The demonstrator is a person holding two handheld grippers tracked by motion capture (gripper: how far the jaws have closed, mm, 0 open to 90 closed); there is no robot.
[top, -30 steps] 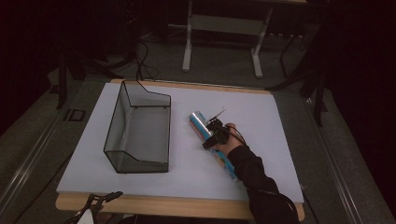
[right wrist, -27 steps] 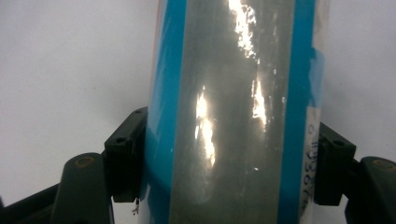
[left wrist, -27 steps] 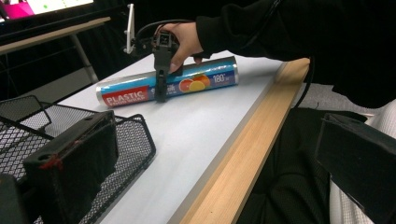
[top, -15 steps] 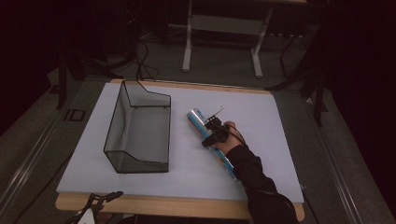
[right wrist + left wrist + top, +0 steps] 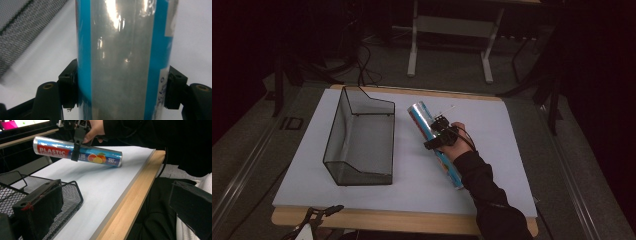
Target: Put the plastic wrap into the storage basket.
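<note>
Right gripper (image 5: 438, 136) clamped across plastic wrap roll (image 5: 434, 145) near mid-length; roll lifted clear of white table (image 5: 512, 150), right of wire mesh basket (image 5: 359, 137). Left gripper (image 5: 117, 202) wide, empty, at table's near edge. Roll likely light, stiff; glossy film slippery (mid-length grip keeps balance).

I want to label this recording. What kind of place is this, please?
Probably a lab or recording workspace, not a home: a white-topped table lit in a dark room, a bare desk frame behind, cables on the floor.
</note>
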